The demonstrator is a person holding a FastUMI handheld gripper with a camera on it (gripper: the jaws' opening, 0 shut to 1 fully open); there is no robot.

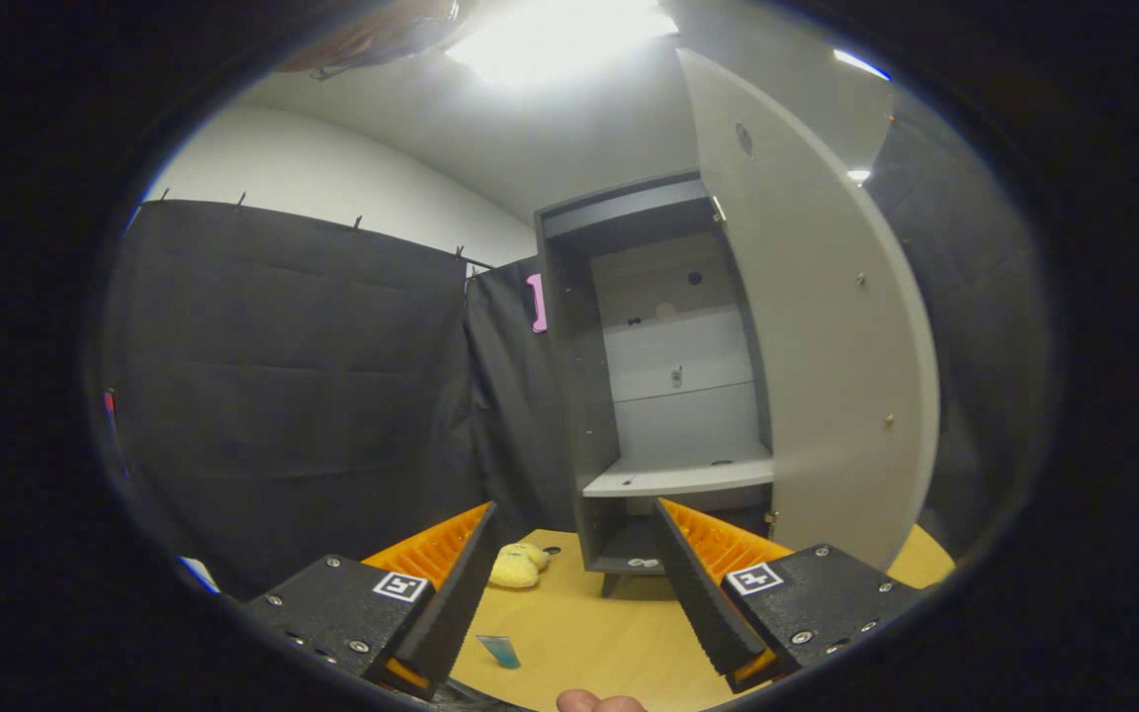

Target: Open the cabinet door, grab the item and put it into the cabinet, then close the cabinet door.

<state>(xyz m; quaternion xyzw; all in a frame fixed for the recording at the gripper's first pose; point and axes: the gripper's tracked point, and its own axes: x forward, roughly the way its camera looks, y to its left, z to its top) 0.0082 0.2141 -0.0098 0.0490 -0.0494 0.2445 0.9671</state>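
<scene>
Claw spread wide, fingers well apart, nothing between them but bare table. Table is yellowish wood. At 6 o'clock from the claw, close in, the tip of a person's finger shows. At 7 o'clock, beside the left finger, a small teal card or packet lies flat on the table. At 11 o'clock, just ahead of the left fingertip, a yellow soft toy lies on the table, near the cabinet's left foot but apart from it. At 12 o'clock, beyond the fingers, stands the grey cabinet, raised on short legs. Its door is swung open to the right, at about 2 o'clock, pale inner face towards the claw. Inside: a pale shelf at mid height, nothing large on it; a lower compartment beneath holds something small I cannot identify. Toy is outside the cabinet.
</scene>
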